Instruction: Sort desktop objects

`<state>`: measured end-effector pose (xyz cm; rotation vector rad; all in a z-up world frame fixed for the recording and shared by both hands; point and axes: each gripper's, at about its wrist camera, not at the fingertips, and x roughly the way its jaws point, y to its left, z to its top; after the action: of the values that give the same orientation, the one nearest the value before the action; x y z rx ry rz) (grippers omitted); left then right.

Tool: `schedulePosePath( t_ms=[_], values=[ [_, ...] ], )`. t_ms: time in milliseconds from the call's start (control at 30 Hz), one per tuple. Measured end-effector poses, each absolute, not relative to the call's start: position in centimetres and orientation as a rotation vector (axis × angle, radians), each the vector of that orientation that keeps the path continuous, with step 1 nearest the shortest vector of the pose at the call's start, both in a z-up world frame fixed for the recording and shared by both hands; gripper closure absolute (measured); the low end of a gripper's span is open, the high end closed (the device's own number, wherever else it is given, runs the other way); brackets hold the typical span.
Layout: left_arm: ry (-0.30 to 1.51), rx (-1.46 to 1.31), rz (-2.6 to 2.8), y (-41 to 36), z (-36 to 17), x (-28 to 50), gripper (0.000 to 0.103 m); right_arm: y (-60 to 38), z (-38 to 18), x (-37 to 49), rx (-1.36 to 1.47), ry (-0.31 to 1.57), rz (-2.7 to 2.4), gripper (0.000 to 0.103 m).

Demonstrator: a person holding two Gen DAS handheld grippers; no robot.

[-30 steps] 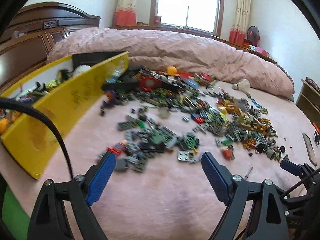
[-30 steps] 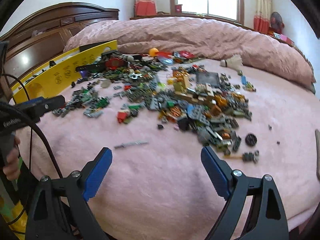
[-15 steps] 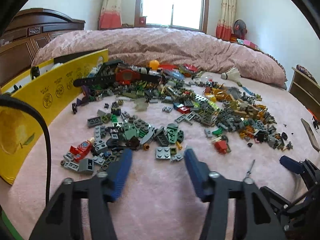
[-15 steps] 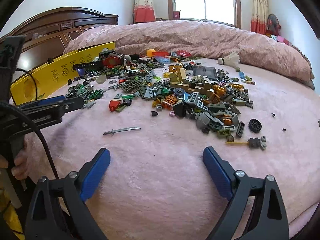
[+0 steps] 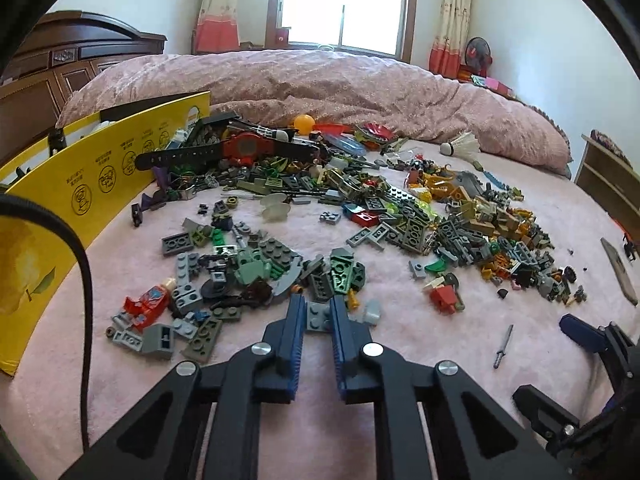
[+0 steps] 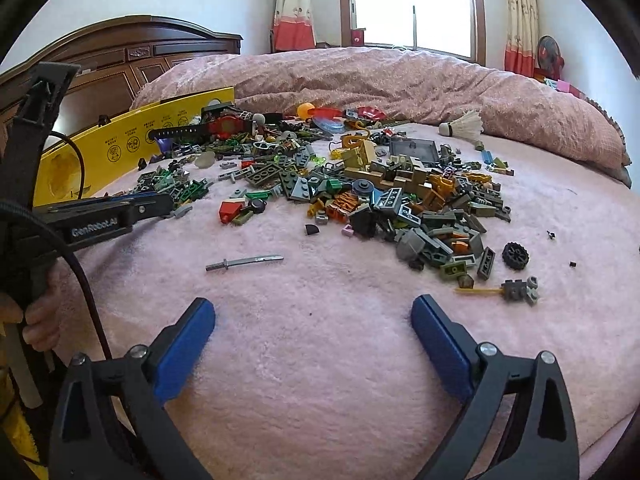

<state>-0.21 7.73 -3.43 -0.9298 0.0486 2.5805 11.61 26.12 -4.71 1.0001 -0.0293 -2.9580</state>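
I have my left claw (image 5: 317, 312) clenched on a small grey studded plastic plate (image 5: 318, 317) at the near edge of the brick scatter, its blue pads pressing the plate from both sides while it lies on the pink plush bed cover (image 5: 400, 360). My right claw (image 6: 312, 328) hangs over bare cover with nothing between its pads, the jaws opening toward their widest; a little grey toy sword (image 6: 244, 262) lies just ahead of it. Judging by what I can see, the sorting has barely begun. A broad heap of loose toy building bricks (image 5: 440, 224) in grey, green, tan and orange covers the middle of the bed, with a red minifigure (image 5: 150, 300), a black-strapped red toy watch (image 5: 240, 148), an orange ball (image 5: 304, 123) and a white feathered shuttlecock (image 5: 464, 148) mixed in or lying close by. The long yellow cardboard box (image 5: 80, 196) stands along the left side of the scatter; I can make out a few things over its rim, but not how much is inside. Nearly everything is left to pick up, the pinched plate included, which I reckon needs lifting clear and carrying over to wherever its kind belongs.
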Motion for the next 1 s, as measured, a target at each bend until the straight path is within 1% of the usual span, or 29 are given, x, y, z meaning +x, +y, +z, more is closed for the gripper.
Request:
schedulePosePath(
  t_ms=[233,367,400,433,467,533,600,667,800,833,867,967,1000],
  values=[
    [0.027,-0.944,2.609,4.9,-3.4,0.5,0.090,26.0,-4.0,11.8,0.970,-0.049,-2.956,0.003],
    [0.010,-0.943,2.605,4.2,-3.8,0.7,0.082,25.0,-2.5,11.7,0.872,-0.046,-2.927,0.003],
    [0.012,-0.942,2.601,4.2,-3.8,0.8,0.078,24.7,-2.2,11.3,0.866,-0.047,-2.906,0.006],
    [0.019,-0.941,2.600,4.2,-3.9,0.9,0.078,24.4,-2.2,10.8,0.866,-0.052,-2.889,0.015],
    [0.034,-0.935,2.603,4.2,-4.0,1.1,0.078,24.0,-2.1,10.4,0.868,-0.056,-2.872,0.021],
    [0.048,-0.928,2.603,4.3,-4.0,1.3,0.078,23.1,-2.2,8.9,0.886,-0.049,-2.838,0.040],
    [0.036,-0.926,2.595,4.1,-3.9,1.3,0.077,22.3,-2.3,7.8,0.900,-0.045,-2.813,0.048],
    [0.011,-0.928,2.588,3.8,-3.9,1.3,0.076,21.6,-2.8,6.0,0.950,-0.056,-2.782,0.051],
    [-0.022,-0.926,2.580,3.3,-3.9,1.3,0.076,21.2,-3.6,3.8,1.025,-0.054,-2.791,0.061],
    [-0.026,-0.926,2.578,3.3,-3.8,1.2,0.076,21.1,-3.7,3.4,1.031,-0.059,-2.793,0.072],
    [-0.030,-0.925,2.576,3.2,-3.8,1.3,0.076,21.1,-3.7,3.1,1.038,-0.058,-2.798,0.079],
    [-0.039,-0.922,2.570,3.1,-3.8,1.3,0.076,21.5,-3.5,3.4,1.028,-0.087,-2.779,0.080],
    [-0.043,-0.920,2.566,3.0,-3.7,1.4,0.074,21.6,-3.4,3.7,1.021,-0.093,-2.768,0.080]
  ],
)
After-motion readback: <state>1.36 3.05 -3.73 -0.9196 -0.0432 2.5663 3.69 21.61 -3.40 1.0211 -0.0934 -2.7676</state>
